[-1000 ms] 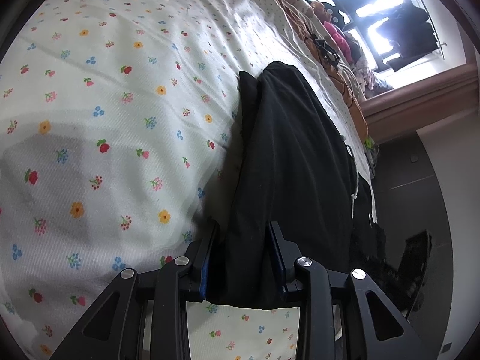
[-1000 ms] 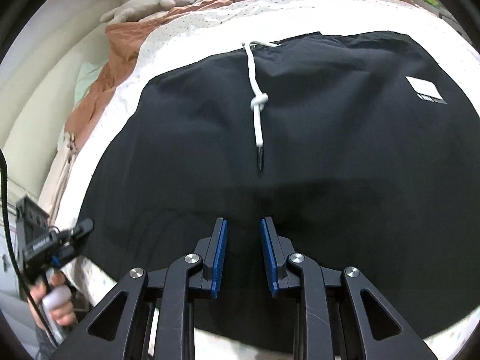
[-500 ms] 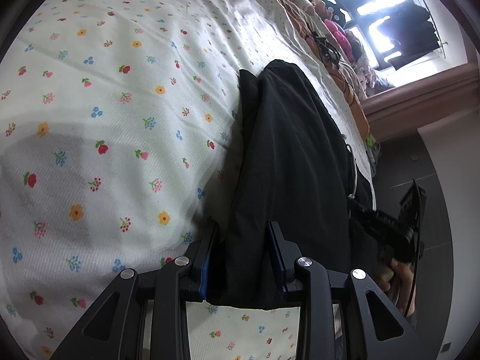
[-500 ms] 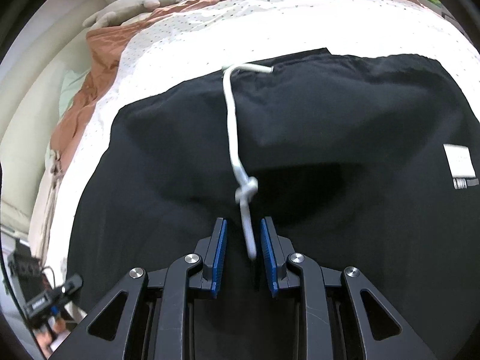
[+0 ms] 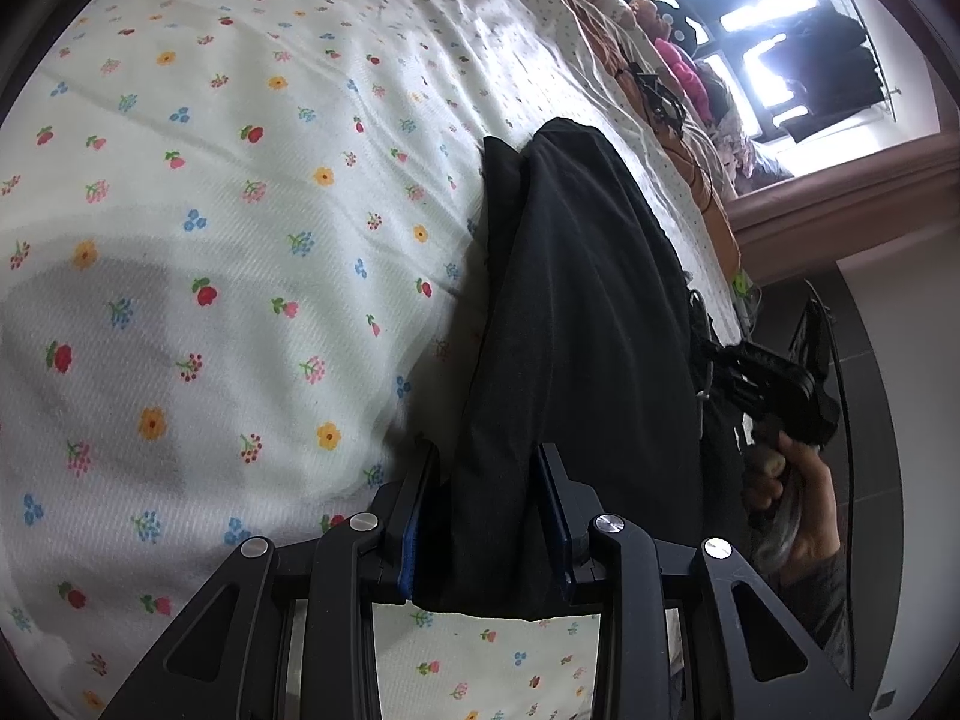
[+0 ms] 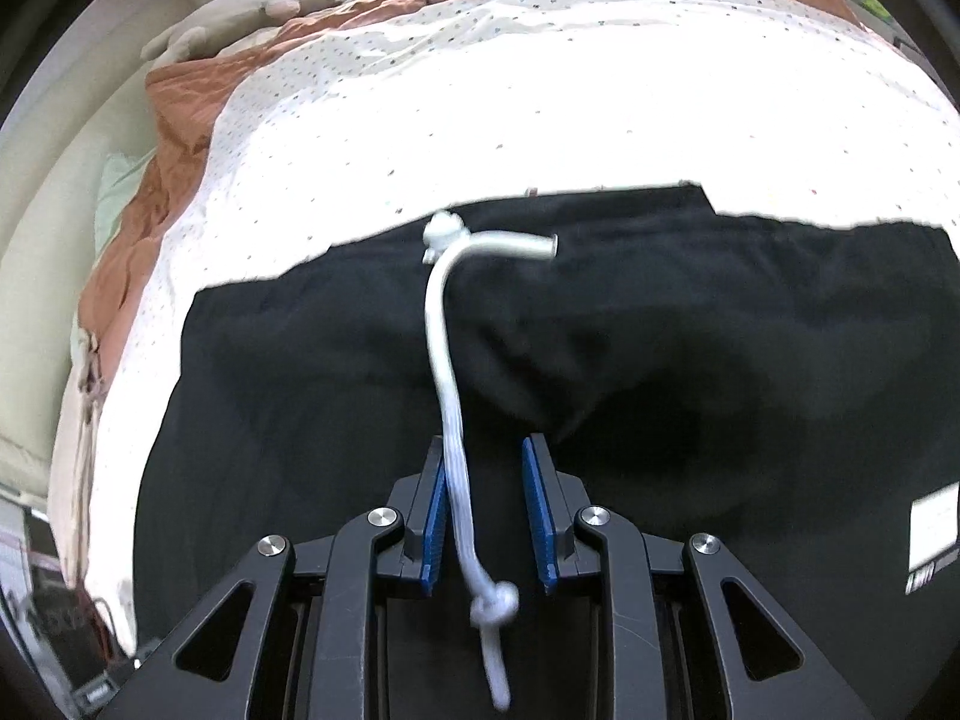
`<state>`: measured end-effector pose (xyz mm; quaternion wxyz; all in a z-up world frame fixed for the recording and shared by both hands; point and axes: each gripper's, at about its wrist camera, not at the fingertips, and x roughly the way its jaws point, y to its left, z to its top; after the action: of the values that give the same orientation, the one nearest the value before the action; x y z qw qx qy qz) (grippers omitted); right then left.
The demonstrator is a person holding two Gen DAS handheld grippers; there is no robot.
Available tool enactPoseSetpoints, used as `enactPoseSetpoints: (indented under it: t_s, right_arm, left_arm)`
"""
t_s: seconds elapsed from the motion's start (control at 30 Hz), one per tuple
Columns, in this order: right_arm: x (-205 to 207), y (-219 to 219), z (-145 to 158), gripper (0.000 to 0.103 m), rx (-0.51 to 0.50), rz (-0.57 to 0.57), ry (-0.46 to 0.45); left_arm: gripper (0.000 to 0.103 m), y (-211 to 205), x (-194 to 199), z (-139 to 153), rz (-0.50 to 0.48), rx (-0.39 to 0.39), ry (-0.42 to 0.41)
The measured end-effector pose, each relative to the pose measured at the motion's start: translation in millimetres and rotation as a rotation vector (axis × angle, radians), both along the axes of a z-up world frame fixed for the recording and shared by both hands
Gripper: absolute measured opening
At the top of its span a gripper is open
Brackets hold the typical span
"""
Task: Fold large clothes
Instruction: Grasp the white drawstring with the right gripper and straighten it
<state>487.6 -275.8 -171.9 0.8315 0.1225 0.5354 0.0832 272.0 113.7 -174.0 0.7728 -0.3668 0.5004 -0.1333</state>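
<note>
Status: fold is part done, not finished

Garment: black garment [image 5: 576,324] lies on the bed [image 5: 240,240], on the flowered sheet. Left wrist view shows it as a long narrow strip with a second layer visible along its left edge, so judged already doubled lengthwise at least once. Right wrist view shows the waist end spread wide and flat, white drawstring [image 6: 447,360] running from the waistband toward the camera, white label [image 6: 933,519] at far right.

Left tool [image 5: 486,516]: jaws partly closed, both pads bearing on the near end of the black strip; fabric fills the gap. Judged a firm hold on the hem end.

Right tool [image 6: 483,510]: jaws narrow but not pressing; only the drawstring passes btwn them, lying against the left pad, w/ its knot below the pads. Black fabric lies under the tool; no cloth seen pinched. Tool is also visible at far right of the left wrist view, held in a hand [image 5: 792,498] beside the garment edge.

Done (judged): lengthwise fold, near end secured.

Left (judged): right tool needs a grip on cloth at the waist end, not the cord; then crosswise fold(s) to bring the ends together, flatten, tuck drawstring

Risk: cord may snag in the right tool
</note>
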Motion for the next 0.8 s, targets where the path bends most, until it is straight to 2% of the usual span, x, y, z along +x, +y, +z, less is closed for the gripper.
enactPoseSetpoints:
  t_s: [0.1, 0.17, 0.4, 0.63, 0.8]
  right_arm:
    - [14.4, -5.5, -2.9, 0.024, 0.021, -0.021, 0.004]
    - [23.3, -7.8, -5.7, 0.017, 0.019, -0.039, 0.008]
    - [42.4, -2.0, -4.7, 0.016, -0.032, -0.027, 0.008]
    - [6.2, -2.4, 3.7, 0.017, -0.053, 0.021, 0.024]
    - [-29.1, -10.5, 3.4, 0.017, 0.014, 0.01, 0.045]
  left_arm:
    - [0.034, 1.8, 0.1, -1.2, 0.005, -0.007, 0.003]
    - [0.034, 2.5, -0.1, -1.6, 0.005, -0.009, 0.003]
    - [0.034, 3.5, -1.5, -2.5, 0.006, -0.021, 0.005]
    - [0.034, 3.6, -5.2, -2.8, 0.012, -0.018, -0.004]
    - [0.034, 4.2, -6.6, -2.8, 0.019, -0.021, -0.003]
